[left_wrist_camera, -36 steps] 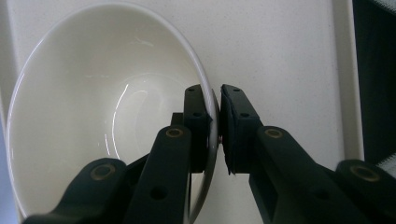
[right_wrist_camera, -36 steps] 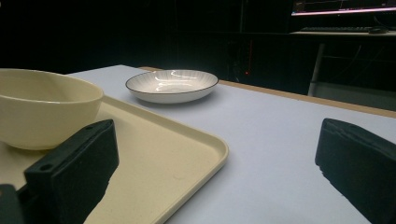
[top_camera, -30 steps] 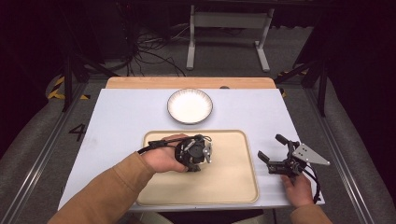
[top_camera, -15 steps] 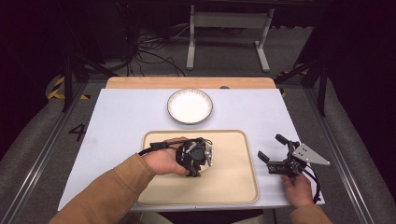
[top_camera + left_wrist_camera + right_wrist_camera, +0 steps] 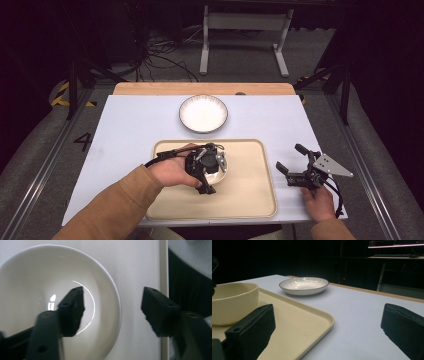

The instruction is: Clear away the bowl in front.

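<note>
Worktop (image 5: 130, 125): a pale grey-blue surface with a wooden strip along its far edge, carrying a cream tray (image 5: 250, 200) near the person's side and a white plate (image 5: 203, 113) with a dark rim just beyond the tray's far edge.

Bowl (image 5: 220, 167): cream, upright, standing on the tray in its left-centre part. In the right gripper view the bowl (image 5: 233, 302) sits at the left on the tray (image 5: 312, 320), with the plate (image 5: 304, 285) farther back on the bare worktop (image 5: 362, 312).

Left gripper (image 5: 206, 167): held in the left hand (image 5: 172, 172), which enters from the lower left in a tan sleeve (image 5: 110, 210). The gripper is directly over the bowl, pointing down. In the left gripper view the fingers are spread apart: one finger (image 5: 72, 310) is inside the bowl (image 5: 30, 272), the other stands outside its rim over the tray floor (image 5: 140, 270). The rim lies between them; neither finger visibly presses on it, so nothing is grasped.

Right gripper (image 5: 292, 162): held by the right hand (image 5: 320, 200) on the worktop to the right of the tray, well apart from the bowl. Its fingers are released, spread wide, with nothing between them. The grey three-cornered plate on top points to the right.
</note>
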